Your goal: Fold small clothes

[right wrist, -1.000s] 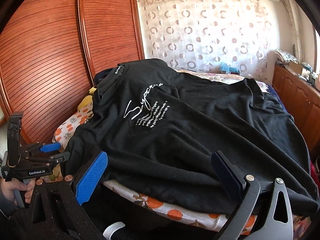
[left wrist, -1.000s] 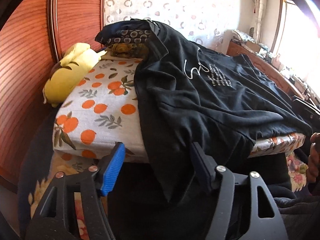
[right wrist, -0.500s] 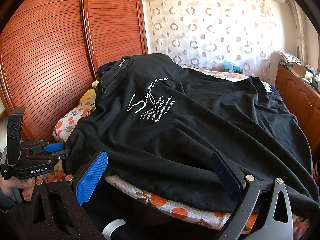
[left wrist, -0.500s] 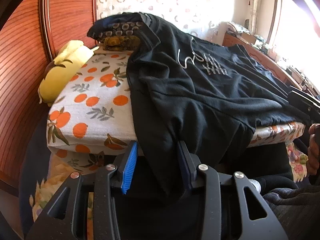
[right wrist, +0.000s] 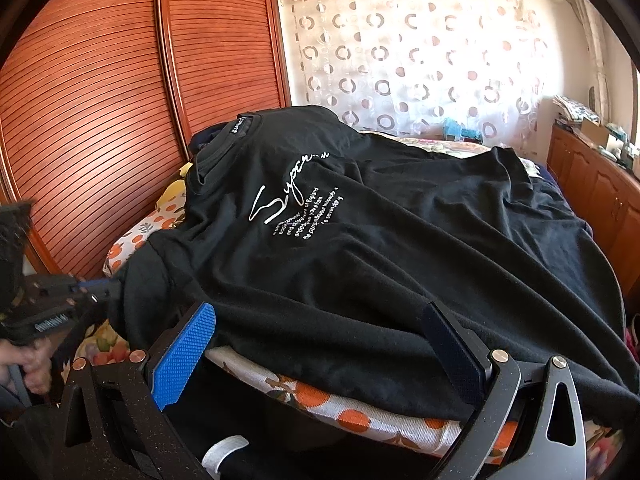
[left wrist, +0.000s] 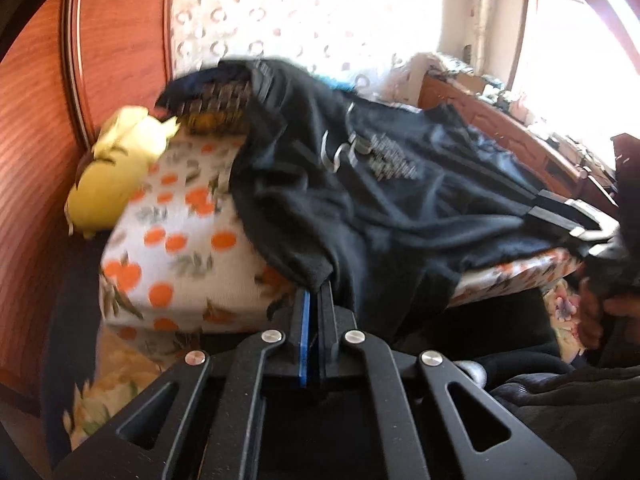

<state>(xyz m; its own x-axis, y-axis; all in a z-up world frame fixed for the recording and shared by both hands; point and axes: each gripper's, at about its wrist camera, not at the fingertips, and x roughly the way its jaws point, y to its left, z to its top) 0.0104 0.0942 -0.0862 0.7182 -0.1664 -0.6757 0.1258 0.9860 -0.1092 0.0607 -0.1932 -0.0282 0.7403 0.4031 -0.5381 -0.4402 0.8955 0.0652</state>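
Black cotton T-shirt with white script (right wrist: 360, 248) spread over bed with orange-print sheet (left wrist: 176, 256). Left tool (left wrist: 316, 292), jaws just closed, pinching the near sleeve edge. Right tool (right wrist: 320, 344) open, straddling the hem, gripping nothing. Step: securing corners. Next: close right on hem, then lift together.

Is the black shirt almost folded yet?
Not yet. The black T-shirt lies spread flat on the orange-print cushion, with no fold in it. The left gripper has just closed its jaws on the shirt's near corner. The right gripper is open at the hem, gripping nothing. All the folding is left.
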